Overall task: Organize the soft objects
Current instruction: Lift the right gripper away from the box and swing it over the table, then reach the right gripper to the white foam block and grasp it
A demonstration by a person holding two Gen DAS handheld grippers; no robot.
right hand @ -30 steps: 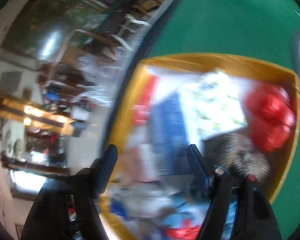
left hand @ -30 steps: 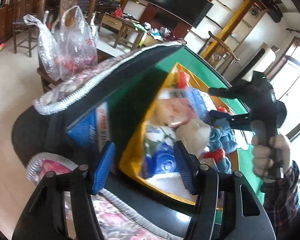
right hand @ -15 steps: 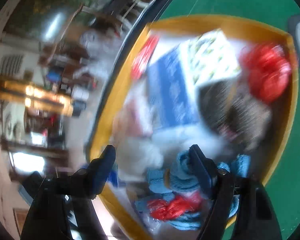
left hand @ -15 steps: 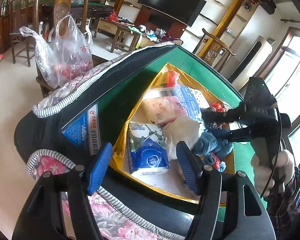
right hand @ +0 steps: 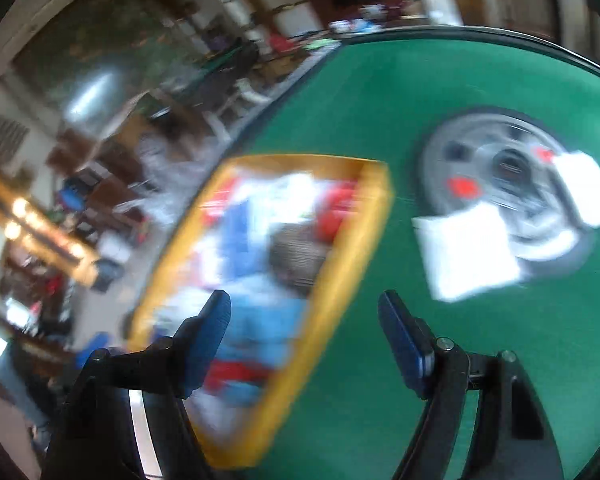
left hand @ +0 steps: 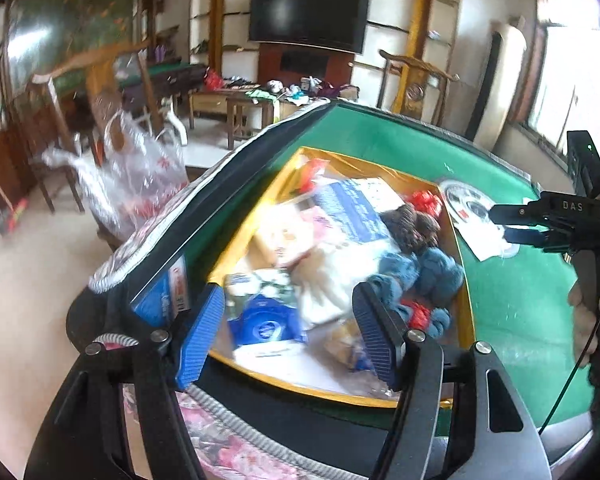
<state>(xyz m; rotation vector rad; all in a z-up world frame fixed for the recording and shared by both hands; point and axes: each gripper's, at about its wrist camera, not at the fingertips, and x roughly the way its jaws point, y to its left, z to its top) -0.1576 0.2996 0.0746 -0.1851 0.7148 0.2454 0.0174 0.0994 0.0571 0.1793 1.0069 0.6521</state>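
A yellow tray [left hand: 462, 304] on the green table [left hand: 520, 312] holds soft things: blue knitted yarn [left hand: 420, 272], a brown fuzzy ball [left hand: 410, 224], a white plush piece [left hand: 340, 276], tissue packs [left hand: 268, 320] and red items [left hand: 424, 200]. My left gripper [left hand: 288, 336] is open and empty above the tray's near end. My right gripper [right hand: 304, 340] is open and empty, above the tray's right rim [right hand: 340, 264]; it also shows in the left wrist view [left hand: 504, 224] to the right of the tray.
A grey round dial [right hand: 504, 184] sits in the table's middle with white paper sheets [right hand: 468, 252] on it. A blue tissue pack [left hand: 164, 296] lies on a dark floral-edged cover [left hand: 220, 440] at the near edge. A plastic bag [left hand: 140, 184] hangs to the left.
My right gripper has drawn back out of the tray to the right, empty. My left gripper has stayed open over the tray's near end, its view swung right.
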